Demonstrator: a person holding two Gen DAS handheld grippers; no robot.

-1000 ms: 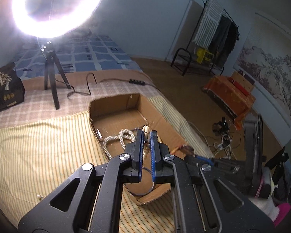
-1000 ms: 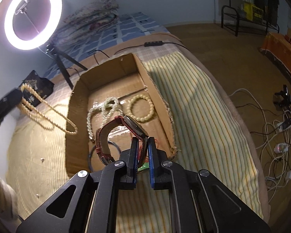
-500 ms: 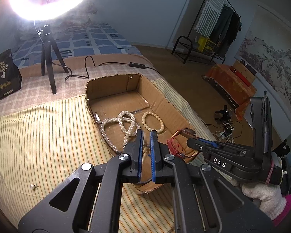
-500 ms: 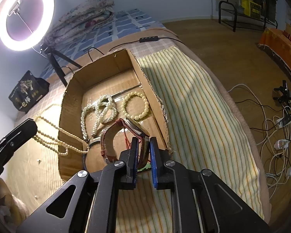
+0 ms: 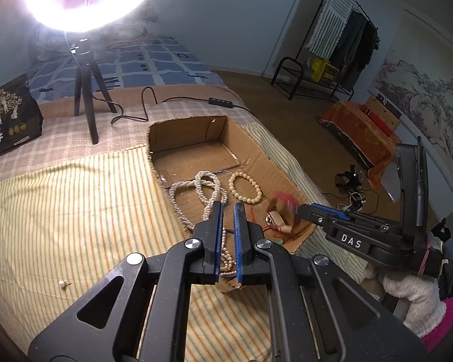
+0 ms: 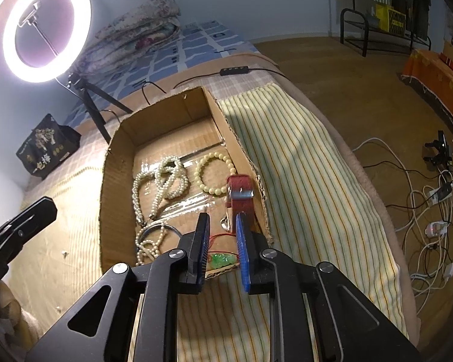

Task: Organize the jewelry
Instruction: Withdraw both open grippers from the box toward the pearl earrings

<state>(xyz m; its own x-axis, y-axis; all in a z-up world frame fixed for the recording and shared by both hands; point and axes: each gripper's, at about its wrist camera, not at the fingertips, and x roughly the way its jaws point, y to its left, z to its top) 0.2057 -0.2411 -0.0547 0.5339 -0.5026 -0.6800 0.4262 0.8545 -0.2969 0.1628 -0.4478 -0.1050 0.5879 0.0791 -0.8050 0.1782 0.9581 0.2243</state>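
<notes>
Right gripper: jaws apart, gripping nothing, above the near end of the box
Left gripper: jaws slightly parted, nothing pinched, over the box's near left edge
Watch: red strap, against the box's right wall, just beyond the right gripper
Pearl necklace: looped on the box floor, left side
Bead bracelet: mid-box, near the right wall
Box: cardboard, open, on the striped cloth

I see the cardboard box on the striped cloth. Inside it, the bead bracelet lies right of the pearl necklace, the watch against the right wall. Behind the box stands the ring light.
</notes>
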